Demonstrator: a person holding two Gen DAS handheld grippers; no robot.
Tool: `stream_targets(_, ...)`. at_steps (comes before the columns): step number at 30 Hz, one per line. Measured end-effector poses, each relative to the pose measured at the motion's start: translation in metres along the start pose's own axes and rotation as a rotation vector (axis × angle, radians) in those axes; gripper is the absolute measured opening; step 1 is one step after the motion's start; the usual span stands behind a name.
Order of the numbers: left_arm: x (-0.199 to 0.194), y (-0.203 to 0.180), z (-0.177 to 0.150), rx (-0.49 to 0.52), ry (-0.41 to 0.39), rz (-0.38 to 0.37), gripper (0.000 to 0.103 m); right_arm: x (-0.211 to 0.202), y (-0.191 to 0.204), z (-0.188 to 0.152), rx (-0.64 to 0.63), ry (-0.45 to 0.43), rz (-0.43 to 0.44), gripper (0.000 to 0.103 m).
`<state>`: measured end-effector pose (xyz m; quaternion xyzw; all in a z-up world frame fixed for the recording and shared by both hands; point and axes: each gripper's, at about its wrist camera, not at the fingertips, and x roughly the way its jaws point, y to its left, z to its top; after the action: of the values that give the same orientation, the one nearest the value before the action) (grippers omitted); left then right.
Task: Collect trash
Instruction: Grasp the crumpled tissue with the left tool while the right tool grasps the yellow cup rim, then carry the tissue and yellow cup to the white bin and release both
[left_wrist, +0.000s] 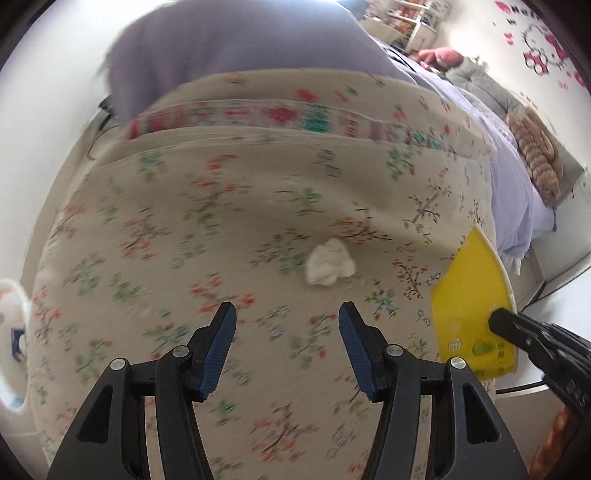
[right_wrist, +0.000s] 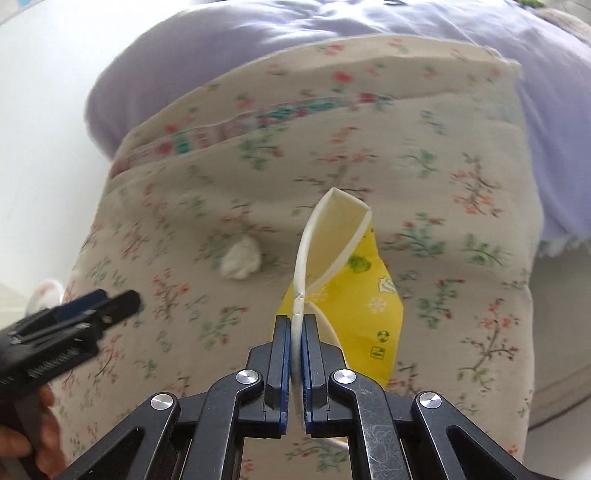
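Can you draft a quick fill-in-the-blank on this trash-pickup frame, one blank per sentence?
1. The right gripper is shut on the rim of a crushed ____ paper cup.
2. The left gripper is ____, holding nothing.
3. The crumpled white tissue lies on the ____ bedspread.

Missing words: yellow; open; floral

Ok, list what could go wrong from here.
1. The right gripper pinches only the crushed rim of the yellow cup; the cup may slip or tear free.
2. The left gripper is open short of the tissue, which lies on a soft floral quilt; closing there may catch fabric with the tissue.
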<state>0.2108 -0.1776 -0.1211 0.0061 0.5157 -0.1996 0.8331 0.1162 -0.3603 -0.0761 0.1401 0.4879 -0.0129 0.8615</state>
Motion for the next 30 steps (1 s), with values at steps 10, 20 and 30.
stream_targets(10,0.058,-0.055,0.024,0.137,0.024,0.075,0.060,-0.012,-0.028,0.001,0.061,-0.026,0.012,0.004)
stream_targets(20,0.070,-0.026,0.028,0.055,0.037,0.010,0.024,-0.006,-0.029,0.007,0.052,-0.026,0.013,0.004)
stream_targets(30,0.019,-0.008,0.017,0.046,0.002,-0.024,0.023,-0.003,-0.020,0.012,0.049,-0.030,0.028,0.004)
